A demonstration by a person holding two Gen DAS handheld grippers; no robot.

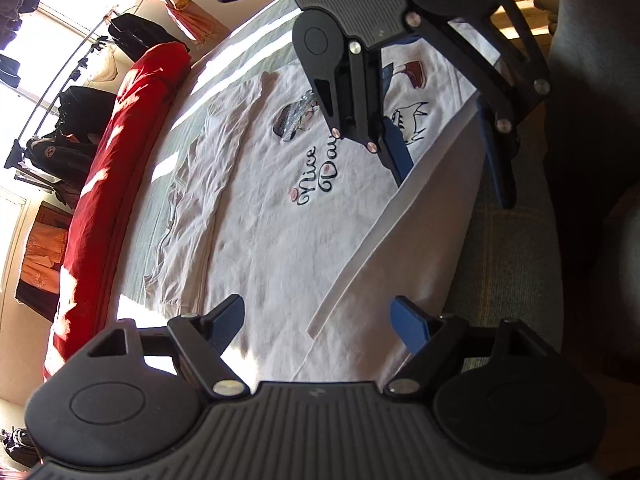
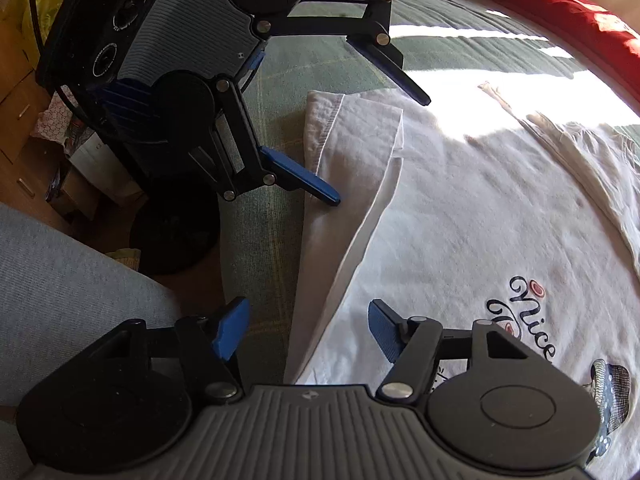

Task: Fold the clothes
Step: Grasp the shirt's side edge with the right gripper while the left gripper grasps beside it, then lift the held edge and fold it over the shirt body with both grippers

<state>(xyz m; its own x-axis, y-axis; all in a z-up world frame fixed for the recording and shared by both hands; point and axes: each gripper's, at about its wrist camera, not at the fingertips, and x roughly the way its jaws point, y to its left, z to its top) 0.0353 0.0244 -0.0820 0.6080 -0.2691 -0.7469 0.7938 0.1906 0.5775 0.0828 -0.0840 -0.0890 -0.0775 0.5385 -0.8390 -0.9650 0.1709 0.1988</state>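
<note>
A white T-shirt (image 1: 288, 236) with a "Nice Day" print lies flat on a green bedspread (image 1: 504, 256), one side edge folded over itself. It also shows in the right wrist view (image 2: 480, 208). My left gripper (image 1: 318, 324) is open and empty, just above the shirt's folded edge. My right gripper (image 1: 456, 164) is open over the same folded edge farther along. In the right wrist view my right gripper (image 2: 310, 328) is open above the shirt's edge, and the left gripper (image 2: 380, 152) is open near the shirt's corner.
A red blanket (image 1: 116, 184) runs along the far side of the bed. A clothes rack (image 1: 72, 92) with dark garments stands by the window. A grey-clad leg (image 2: 60, 288) and wooden drawers (image 2: 20, 120) are at the near side.
</note>
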